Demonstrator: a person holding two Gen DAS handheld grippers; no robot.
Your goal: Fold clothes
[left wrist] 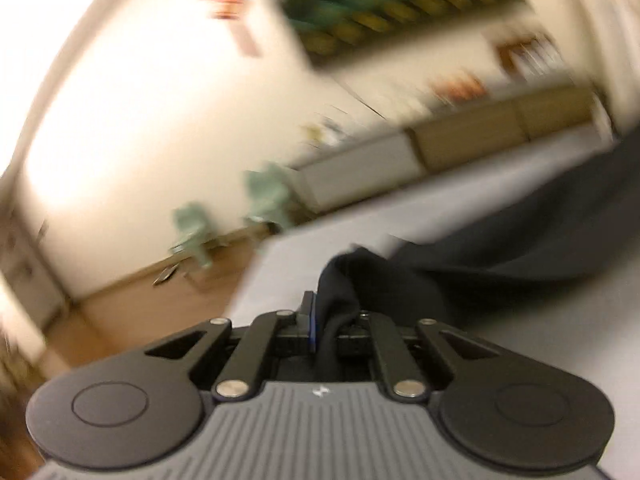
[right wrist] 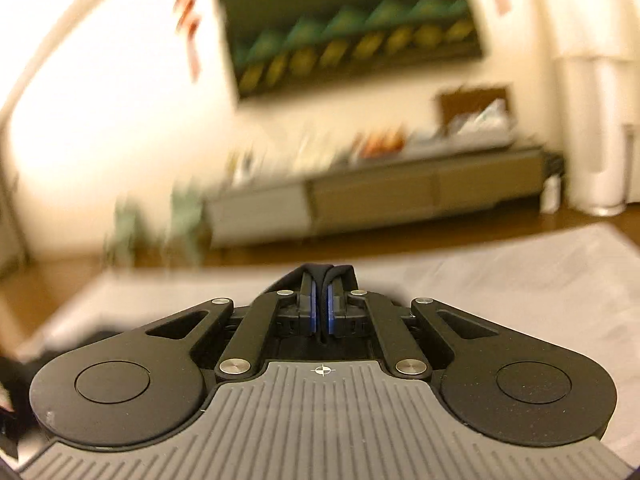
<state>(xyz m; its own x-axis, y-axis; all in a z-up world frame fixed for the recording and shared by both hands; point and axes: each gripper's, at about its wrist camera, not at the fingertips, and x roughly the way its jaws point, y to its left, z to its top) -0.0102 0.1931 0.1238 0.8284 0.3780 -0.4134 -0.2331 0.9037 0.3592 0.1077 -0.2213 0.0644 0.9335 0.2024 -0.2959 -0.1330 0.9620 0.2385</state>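
A dark garment (left wrist: 520, 232) hangs from my left gripper (left wrist: 324, 320), which is shut on a bunched edge of it; the cloth stretches away to the right above a white sheet (left wrist: 520, 320). In the right wrist view my right gripper (right wrist: 322, 304) is shut on a thin black edge of the same dark garment (right wrist: 328, 272), pinched between the blue pads (right wrist: 331, 312). More dark cloth shows at the lower left (right wrist: 12, 360). Both views are blurred by motion.
The white sheet (right wrist: 500, 280) lies over a wood floor (left wrist: 132, 312). A low sideboard (right wrist: 400, 196) with clutter stands against the far wall under a framed picture (right wrist: 352, 32). Small green chairs (left wrist: 268, 200) stand by the wall. A white column-like unit (right wrist: 592, 132) stands at the right.
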